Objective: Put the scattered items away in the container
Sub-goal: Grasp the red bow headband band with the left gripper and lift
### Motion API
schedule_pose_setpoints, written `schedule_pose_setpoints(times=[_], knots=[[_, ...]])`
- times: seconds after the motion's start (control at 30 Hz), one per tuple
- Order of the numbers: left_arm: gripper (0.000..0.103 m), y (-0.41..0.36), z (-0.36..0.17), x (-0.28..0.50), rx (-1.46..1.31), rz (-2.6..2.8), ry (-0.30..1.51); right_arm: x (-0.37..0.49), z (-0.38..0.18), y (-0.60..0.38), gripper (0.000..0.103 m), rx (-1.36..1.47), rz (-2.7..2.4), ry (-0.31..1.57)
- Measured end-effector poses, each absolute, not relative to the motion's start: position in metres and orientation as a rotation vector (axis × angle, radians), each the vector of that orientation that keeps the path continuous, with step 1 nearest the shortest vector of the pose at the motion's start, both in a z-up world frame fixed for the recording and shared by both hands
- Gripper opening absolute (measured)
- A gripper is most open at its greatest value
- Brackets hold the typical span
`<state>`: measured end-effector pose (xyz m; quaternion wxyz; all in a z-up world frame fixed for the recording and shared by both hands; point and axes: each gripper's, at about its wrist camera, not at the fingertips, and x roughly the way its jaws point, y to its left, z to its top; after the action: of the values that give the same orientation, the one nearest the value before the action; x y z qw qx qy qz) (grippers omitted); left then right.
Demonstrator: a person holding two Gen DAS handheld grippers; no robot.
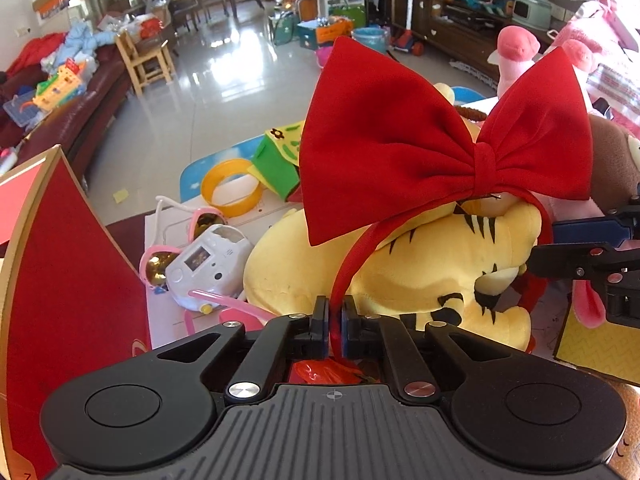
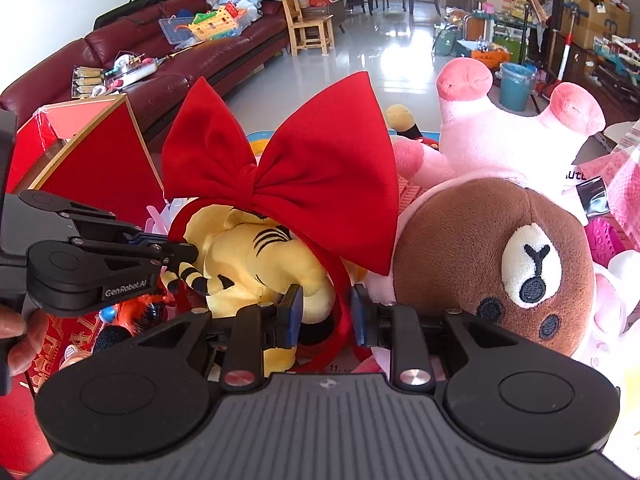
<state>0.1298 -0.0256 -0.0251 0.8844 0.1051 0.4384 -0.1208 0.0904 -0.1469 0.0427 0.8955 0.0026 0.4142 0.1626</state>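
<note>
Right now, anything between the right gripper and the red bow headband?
Nothing visible. The headband runs its band between the open jaws of the right gripper. The yellow tiger plush sits inside the arch, against one finger; the left gripper pinches the other end.

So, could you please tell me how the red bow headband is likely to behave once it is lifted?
The red bow headband looks top-heavy: its big fabric bow would probably flop sideways. The thin band, pinched in the left tool, seems springy and may twist. It is likely light, though it could drag on the tiger plush.
</note>
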Motion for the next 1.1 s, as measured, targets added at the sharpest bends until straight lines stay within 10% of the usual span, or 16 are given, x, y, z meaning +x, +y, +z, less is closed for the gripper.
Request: schedule_pose_setpoints(times=[0.1,0.23,1.1], knots=[[0.026,-0.029,-0.026,0.129,0.227,-0.248,0.908,0.090,0.043,-0.144,0.028,-0.018,0.337,0.855],[0.004,-0.033,-0.027,0.126,0.264,-0.225,0.893,0.088,0.041,-0.145,0.007,-0.028,0.309,0.840],[0.000,-0.031,0.007,0.103,0.226,-0.244,0.835,0.083,0.067,-0.163,0.011,0.036,0.317,0.780]])
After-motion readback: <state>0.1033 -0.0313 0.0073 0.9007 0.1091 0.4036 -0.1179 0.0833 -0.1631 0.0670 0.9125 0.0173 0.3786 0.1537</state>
